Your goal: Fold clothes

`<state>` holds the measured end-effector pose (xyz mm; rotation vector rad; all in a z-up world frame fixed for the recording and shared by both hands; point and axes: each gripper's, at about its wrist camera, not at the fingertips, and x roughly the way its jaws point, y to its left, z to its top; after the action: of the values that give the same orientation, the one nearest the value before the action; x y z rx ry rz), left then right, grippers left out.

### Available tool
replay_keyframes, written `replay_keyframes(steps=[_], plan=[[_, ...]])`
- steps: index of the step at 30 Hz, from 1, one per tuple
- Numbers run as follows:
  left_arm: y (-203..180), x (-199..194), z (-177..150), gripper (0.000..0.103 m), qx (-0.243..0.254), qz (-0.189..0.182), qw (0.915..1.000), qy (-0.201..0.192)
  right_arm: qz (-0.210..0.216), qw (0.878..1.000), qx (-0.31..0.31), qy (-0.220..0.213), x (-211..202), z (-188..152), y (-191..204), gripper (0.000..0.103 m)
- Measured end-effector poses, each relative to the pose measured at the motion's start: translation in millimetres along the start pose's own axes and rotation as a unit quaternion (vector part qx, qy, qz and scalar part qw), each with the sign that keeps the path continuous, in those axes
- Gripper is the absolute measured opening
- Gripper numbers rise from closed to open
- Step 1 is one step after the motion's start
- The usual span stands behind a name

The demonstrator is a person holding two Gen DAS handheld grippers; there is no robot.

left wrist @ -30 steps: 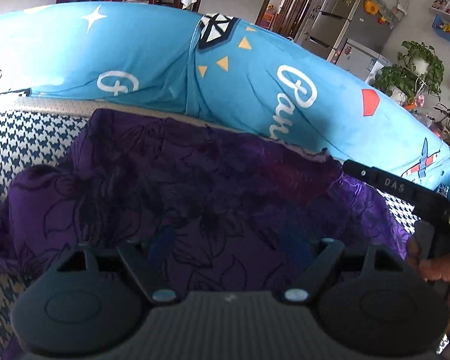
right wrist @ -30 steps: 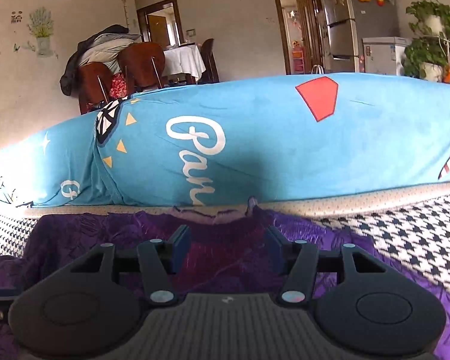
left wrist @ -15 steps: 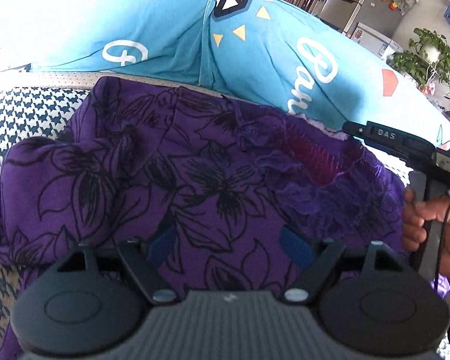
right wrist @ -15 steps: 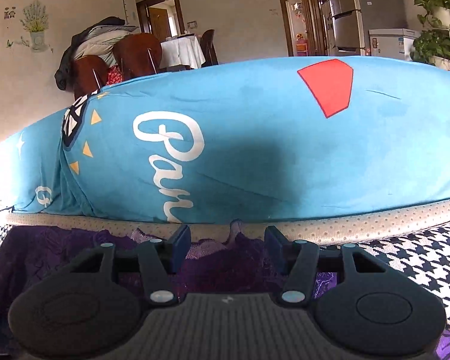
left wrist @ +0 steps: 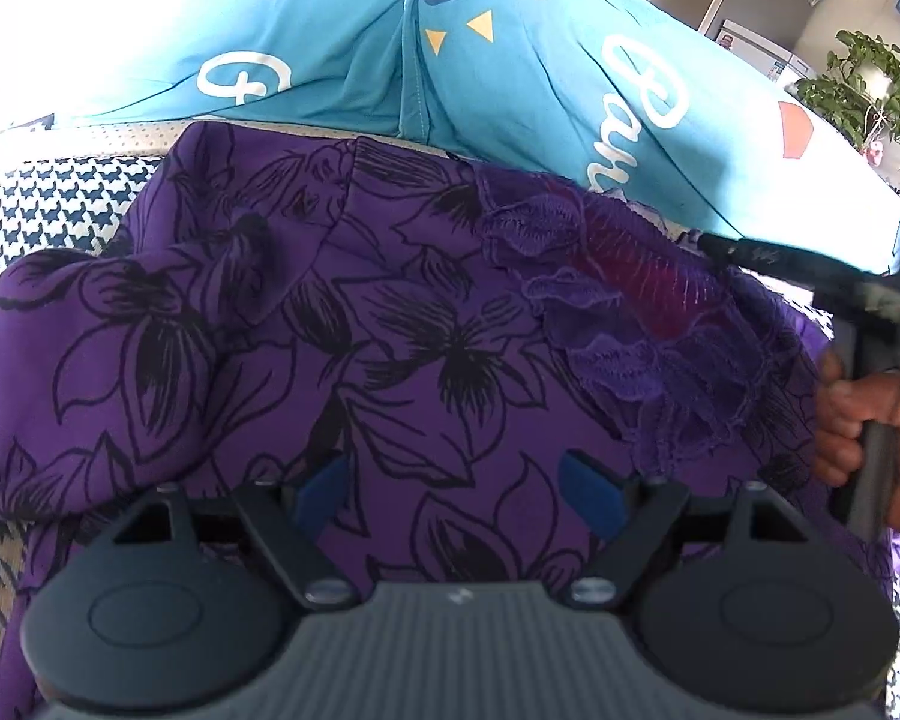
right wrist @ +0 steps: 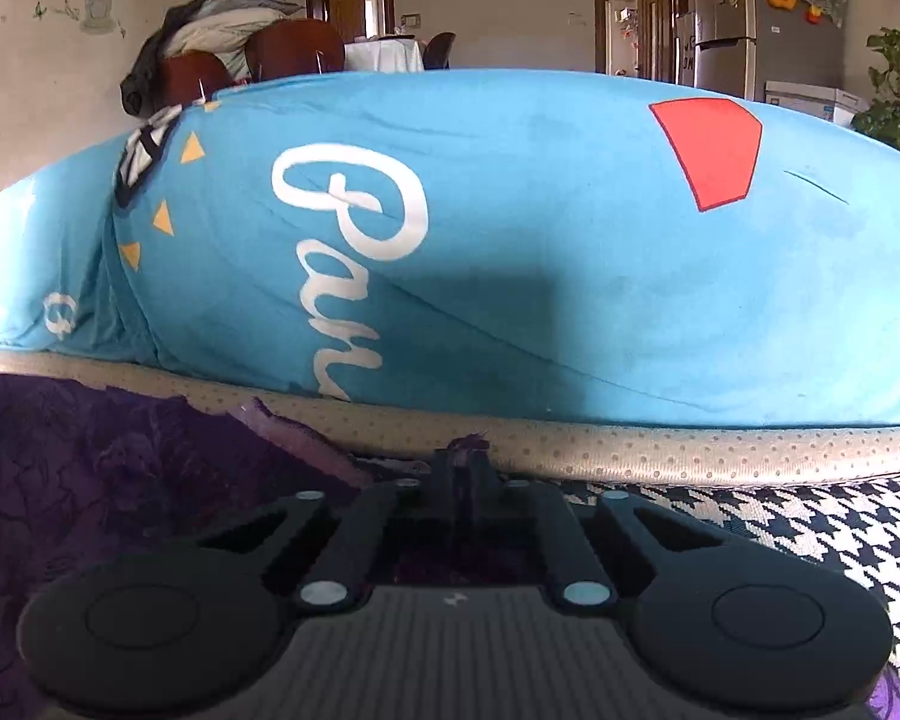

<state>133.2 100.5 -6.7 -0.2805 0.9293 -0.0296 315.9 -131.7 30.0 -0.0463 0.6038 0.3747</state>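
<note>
the purple floral garment [left wrist: 390, 324] lies crumpled on the houndstooth surface [left wrist: 48, 210], its far edge up against the blue cushion [left wrist: 510, 60]. the left gripper [left wrist: 456, 495] hangs wide over the near cloth, gripping nothing, likely lining up a corner. to the right, a hand [left wrist: 870, 414] carries the right gripper [right wrist: 462, 474], jaws pinched tight on the lacy far edge, probably to lift it for a fold.

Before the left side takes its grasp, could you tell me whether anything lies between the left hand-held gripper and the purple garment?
Nothing visible does: the left hand-held gripper hangs open directly over the purple garment.
</note>
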Motion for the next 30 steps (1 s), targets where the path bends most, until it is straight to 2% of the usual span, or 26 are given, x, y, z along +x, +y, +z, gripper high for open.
replay_keyframes(steps=[2,6,9,11,13,18,22,25,30], plan=[[0,0,0,0.08,-0.001,0.001,1.0,0.0,0.026,1.0,0.014,-0.009,-13,5,0,0.005],[0,-1,0,0.08,-0.004,0.003,1.0,0.001,0.064,0.998,-0.014,-0.01,-39,6,15,0.005],[1,-3,0,0.08,-0.009,0.001,1.0,0.002,0.056,0.998,-0.037,-0.008,-51,-1,22,0.005],[1,-4,-1,0.08,-0.012,-0.003,0.9999,0.003,0.056,0.998,-0.022,-0.008,-54,-2,17,0.005],[0,-5,-1,0.08,-0.01,-0.003,0.9999,0.003,0.073,0.997,0.002,0.002,-55,-5,9,0.005],[4,-3,1,0.08,-0.023,0.0,0.9997,0.005,0.129,0.991,-0.012,0.035,-62,-19,20,0.005],[6,-3,1,0.08,-0.027,0.0,0.9996,0.007,0.158,0.983,-0.067,0.072,-64,-36,44,0.005],[5,-4,1,0.08,-0.027,-0.001,0.9996,0.006,0.177,0.972,-0.11,0.111,-60,-52,58,0.005],[6,-4,1,0.08,-0.029,0.0,0.9995,0.007,0.216,0.96,-0.119,0.129,-62,-53,55,0.009]])
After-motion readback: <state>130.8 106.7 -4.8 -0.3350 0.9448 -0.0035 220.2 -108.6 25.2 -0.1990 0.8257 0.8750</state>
